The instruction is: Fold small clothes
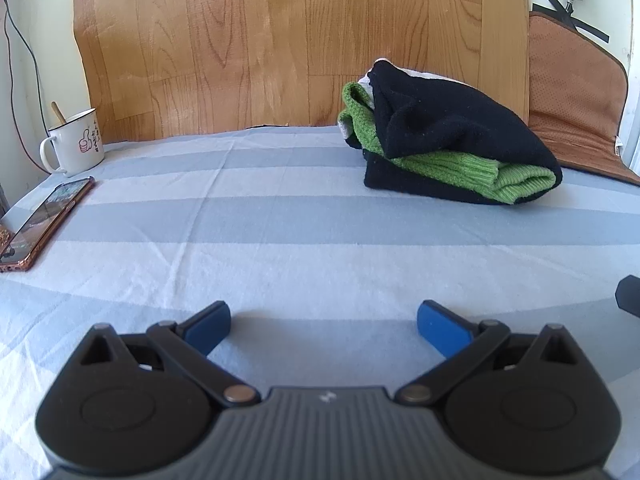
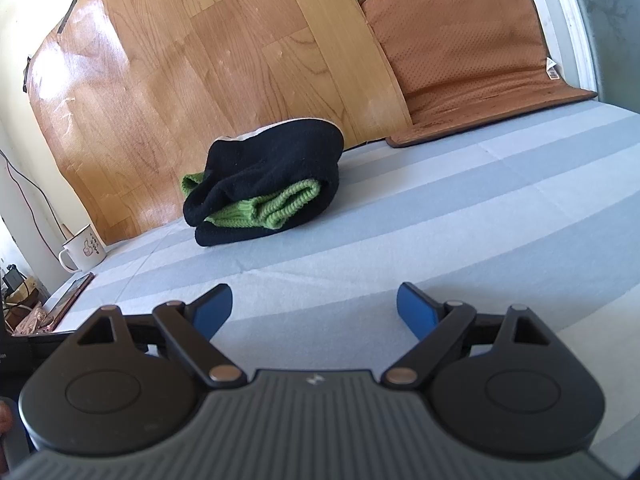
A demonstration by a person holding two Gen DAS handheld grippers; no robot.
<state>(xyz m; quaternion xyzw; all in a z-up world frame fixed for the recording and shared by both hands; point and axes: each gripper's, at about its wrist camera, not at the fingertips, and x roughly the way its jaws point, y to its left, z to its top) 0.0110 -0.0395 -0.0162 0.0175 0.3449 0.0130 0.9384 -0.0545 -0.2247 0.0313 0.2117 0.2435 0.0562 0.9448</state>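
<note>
A folded bundle of black cloth (image 1: pixel 452 128) with a green knit piece (image 1: pixel 460 168) tucked inside lies on the striped sheet (image 1: pixel 280 216) at the far right, near the wooden board. A bit of white cloth shows behind it. In the right wrist view the same black bundle (image 2: pixel 276 160) with the green knit (image 2: pixel 276 204) sits ahead and to the left. My left gripper (image 1: pixel 324 320) is open, low over the sheet, well short of the bundle, with nothing between its blue pads. My right gripper (image 2: pixel 316 304) is open too, empty, and apart from the clothes.
A white enamel mug (image 1: pixel 76 144) stands at the far left, with a phone (image 1: pixel 44 220) lying beside it near the sheet's left edge. A wooden board (image 1: pixel 280 40) leans on the wall behind. A brown padded mat (image 1: pixel 576 92) leans at the far right. A dark part (image 1: pixel 628 292) shows at the right edge.
</note>
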